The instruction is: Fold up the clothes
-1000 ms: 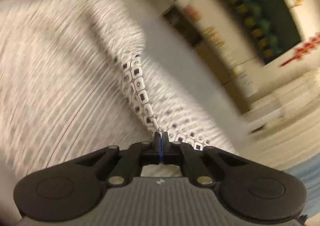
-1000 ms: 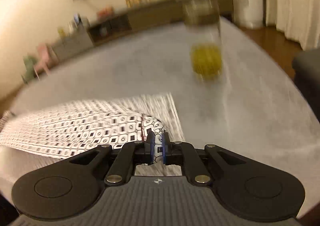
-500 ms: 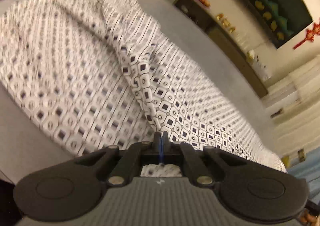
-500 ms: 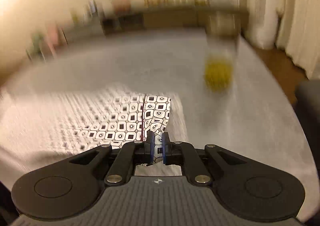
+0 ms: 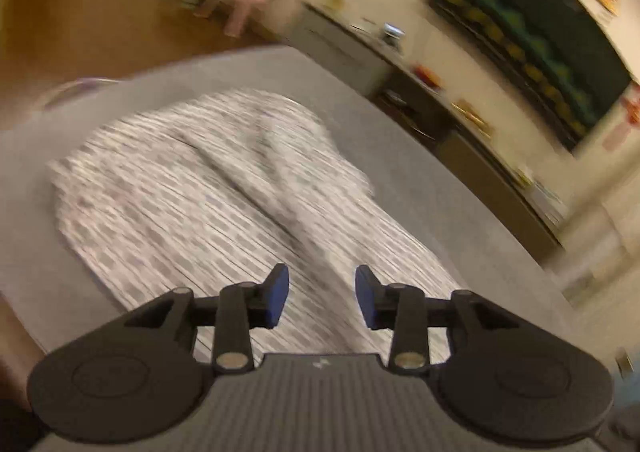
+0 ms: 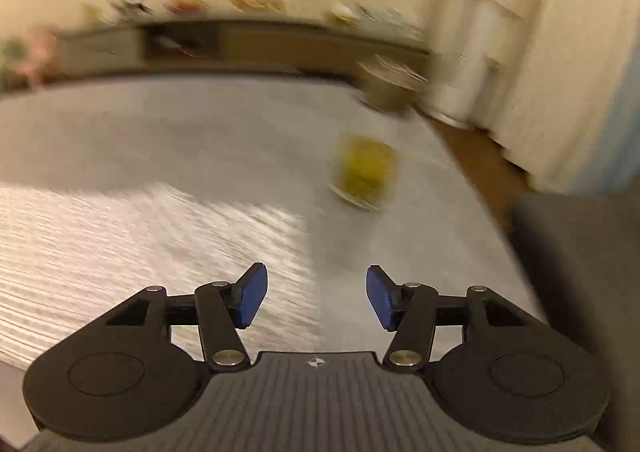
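Observation:
A white garment with a small black geometric print (image 5: 208, 188) lies spread on the grey table (image 5: 384, 140), with a raised fold running down its middle. My left gripper (image 5: 322, 294) is open and empty just above its near part. In the right wrist view the same garment (image 6: 132, 236) covers the left of the table, its right edge near the middle. My right gripper (image 6: 316, 298) is open and empty over that edge. Both views are motion-blurred.
A glass jar with yellow contents (image 6: 366, 172) stands on the table (image 6: 200, 124) beyond the right gripper. A dark seat edge (image 6: 580, 272) is at the right. A low cabinet (image 5: 460, 124) and a pink child's chair (image 5: 252, 0) stand beyond the table.
Both grippers were shut on the garment's edge and have opened, letting it drop onto the table. Both have pulled back and risen, so the garment lies farther away.

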`<state>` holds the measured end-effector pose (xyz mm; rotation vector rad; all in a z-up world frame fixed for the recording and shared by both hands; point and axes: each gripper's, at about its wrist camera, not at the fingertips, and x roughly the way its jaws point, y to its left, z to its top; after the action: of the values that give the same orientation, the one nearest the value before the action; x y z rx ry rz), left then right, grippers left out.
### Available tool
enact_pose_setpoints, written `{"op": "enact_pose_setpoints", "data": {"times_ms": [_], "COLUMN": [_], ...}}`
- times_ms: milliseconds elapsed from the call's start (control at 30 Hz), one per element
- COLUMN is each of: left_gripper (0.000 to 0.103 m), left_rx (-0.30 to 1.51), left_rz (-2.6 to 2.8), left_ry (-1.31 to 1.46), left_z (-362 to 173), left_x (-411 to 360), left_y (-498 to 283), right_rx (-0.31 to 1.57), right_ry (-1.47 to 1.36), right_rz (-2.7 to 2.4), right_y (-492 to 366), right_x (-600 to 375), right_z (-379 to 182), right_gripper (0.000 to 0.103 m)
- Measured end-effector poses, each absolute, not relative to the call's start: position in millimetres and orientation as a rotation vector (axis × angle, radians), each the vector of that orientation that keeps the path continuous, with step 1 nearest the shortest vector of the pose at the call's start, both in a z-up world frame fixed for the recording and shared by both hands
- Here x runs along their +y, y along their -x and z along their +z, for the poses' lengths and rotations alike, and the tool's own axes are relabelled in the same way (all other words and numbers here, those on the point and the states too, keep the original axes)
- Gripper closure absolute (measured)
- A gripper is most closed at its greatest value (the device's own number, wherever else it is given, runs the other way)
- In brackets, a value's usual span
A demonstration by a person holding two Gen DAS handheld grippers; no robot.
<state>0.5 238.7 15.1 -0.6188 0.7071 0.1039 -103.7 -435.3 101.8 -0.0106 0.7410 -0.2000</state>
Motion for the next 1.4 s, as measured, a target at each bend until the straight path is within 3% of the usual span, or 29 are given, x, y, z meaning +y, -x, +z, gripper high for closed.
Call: {"op": "enact_pose_setpoints", "data": {"times_ms": [100, 300, 467, 600, 733, 900, 1067, 1133, 1167, 1233, 1267, 1300, 1400], "left_gripper": [0.069, 0.071, 0.072, 0.072, 0.072, 0.073, 0.073, 0.073, 0.073, 0.073, 0.073, 0.073, 0.073], "left_rx": [0.735, 0.812, 0.811, 0.803, 0.794, 0.785, 0.780, 0.780, 0.779, 0.777, 0.776, 0.776, 0.774], "left_rz": [0.180, 0.235, 0.243, 0.225, 0.200, 0.164, 0.134, 0.120, 0.114, 0.102, 0.098, 0.097, 0.104], "left_ry": [0.621, 0.583, 0.475, 0.440, 0.459, 0.514, 0.557, 0.582, 0.598, 0.630, 0.643, 0.655, 0.685], "left_z": [3.0, -13.5, -13.7, -15.5, -19.2, -20.9, -22.7, -23.8, -24.6, -26.1, -26.7, -27.2, -28.6], "left_x": [262.2, 291.3, 302.2, 301.0, 306.7, 317.5, 324.4, 328.6, 330.8, 335.5, 337.3, 338.5, 343.3], "left_y": [-26.1, -52.5, -68.5, -78.2, -79.5, -74.7, -73.6, -74.0, -74.2, -74.5, -74.5, -74.2, -72.2], "right_rx": [0.808, 0.969, 0.899, 0.794, 0.800, 0.946, 1.093, 1.115, 1.124, 1.101, 1.068, 1.037, 0.938], "right_ry": [-0.007, -0.055, 0.024, -0.006, -0.124, -0.341, -0.429, -0.408, -0.397, -0.354, -0.326, -0.313, -0.270], "right_rz": [0.019, -0.107, -0.202, 0.102, 0.488, 0.702, 0.632, 0.597, 0.581, 0.572, 0.577, 0.595, 0.647], "right_y": [83.0, 51.7, 38.5, 2.5, -51.8, -132.3, -192.6, -198.5, -201.2, -201.8, -198.6, -192.3, -176.1], "right_x": [-393.0, -409.6, -387.5, -280.5, -145.9, 2.5, 86.7, 99.9, 106.4, 114.0, 117.6, 122.5, 135.4], "right_z": [85.1, 30.0, 67.2, 117.6, 133.9, 99.8, 50.5, 38.8, 33.3, 32.3, 36.0, 42.7, 61.2], "right_gripper": [0.047, 0.048, 0.048, 0.048, 0.046, 0.036, 0.036, 0.041, 0.057, 0.071, 0.084, 0.089, 0.092]}}
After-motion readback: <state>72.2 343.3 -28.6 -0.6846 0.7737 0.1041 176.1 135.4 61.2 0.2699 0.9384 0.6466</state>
